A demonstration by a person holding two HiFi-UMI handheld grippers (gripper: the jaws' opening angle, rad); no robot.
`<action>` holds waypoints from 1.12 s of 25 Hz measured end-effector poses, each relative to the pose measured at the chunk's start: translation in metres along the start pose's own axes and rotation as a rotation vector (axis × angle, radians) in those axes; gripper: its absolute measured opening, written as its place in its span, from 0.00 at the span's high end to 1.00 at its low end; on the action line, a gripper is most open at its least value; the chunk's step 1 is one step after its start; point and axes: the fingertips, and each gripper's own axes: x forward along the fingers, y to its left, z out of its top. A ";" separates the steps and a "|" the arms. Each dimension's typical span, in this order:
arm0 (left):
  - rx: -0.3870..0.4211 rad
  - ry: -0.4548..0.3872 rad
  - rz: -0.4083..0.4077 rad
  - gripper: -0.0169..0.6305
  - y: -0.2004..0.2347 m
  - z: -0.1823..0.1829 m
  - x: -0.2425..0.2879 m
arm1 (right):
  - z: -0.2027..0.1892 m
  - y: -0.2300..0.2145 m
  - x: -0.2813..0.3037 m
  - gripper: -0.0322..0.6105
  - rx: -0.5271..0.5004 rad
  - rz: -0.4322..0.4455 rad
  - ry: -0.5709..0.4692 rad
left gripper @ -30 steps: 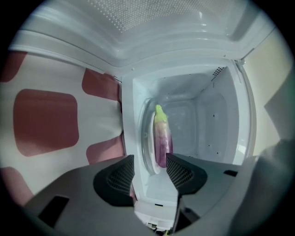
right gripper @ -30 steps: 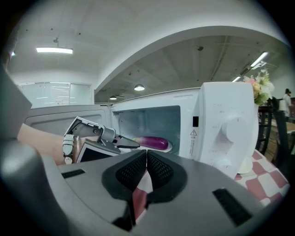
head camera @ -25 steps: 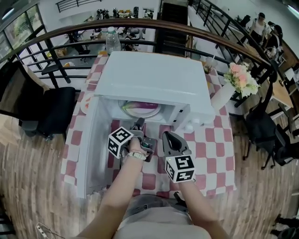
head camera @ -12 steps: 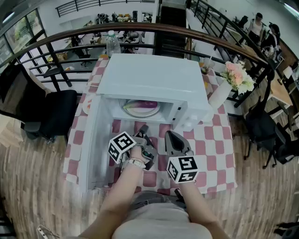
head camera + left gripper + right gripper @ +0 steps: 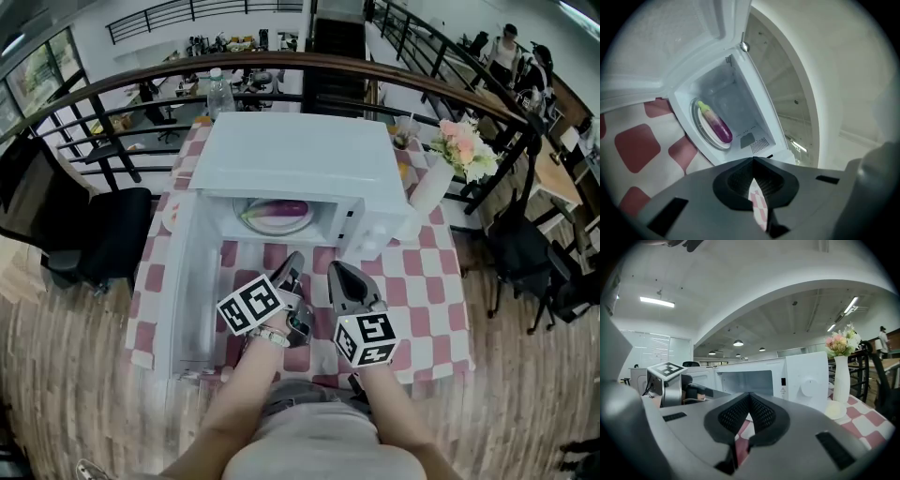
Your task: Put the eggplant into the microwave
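Nearest, above the near edge of the table (image 5: 427,281) with its red-and-white checked cloth, both grippers are held side by side, just apart. The left gripper (image 5: 290,270) is seen with its jaws pressed together and nothing between them; only the cloth shows through the slit behind the pads (image 5: 740,180). Compared with a second ago, when it was reaching right up to the mouth of the microwave (image 5: 300,155), it has been drawn back toward the person and rolled, so that its marker cube (image 5: 250,305) now lies more tilted. The right gripper (image 5: 337,277) is likewise closed and empty, its pads (image 5: 761,414) meeting at the tip, and it is found almost where it was before. To the left, the microwave door (image 5: 183,281) is swung fully open over the left part of the table, as before. Inside the cavity, the eggplant (image 5: 281,210) is laid lengthwise on the round glass plate (image 5: 253,223), unchanged since the earlier frames. Farther off, a white vase (image 5: 429,192) of flowers is stood near the far right corner, and a water bottle (image 5: 220,86) is seen at the far edge behind the microwave.
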 end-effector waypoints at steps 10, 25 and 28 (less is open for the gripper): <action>0.444 -0.001 -0.034 0.97 -0.030 -0.007 -0.010 | 0.001 -0.002 -0.008 0.91 -0.030 -0.001 -0.007; 0.931 -0.012 -0.111 0.97 -0.071 -0.026 -0.014 | 0.000 0.012 -0.019 0.91 -0.068 0.002 -0.036; 0.965 -0.010 -0.131 0.97 -0.074 -0.032 -0.014 | 0.001 0.014 -0.022 0.91 -0.089 -0.011 -0.045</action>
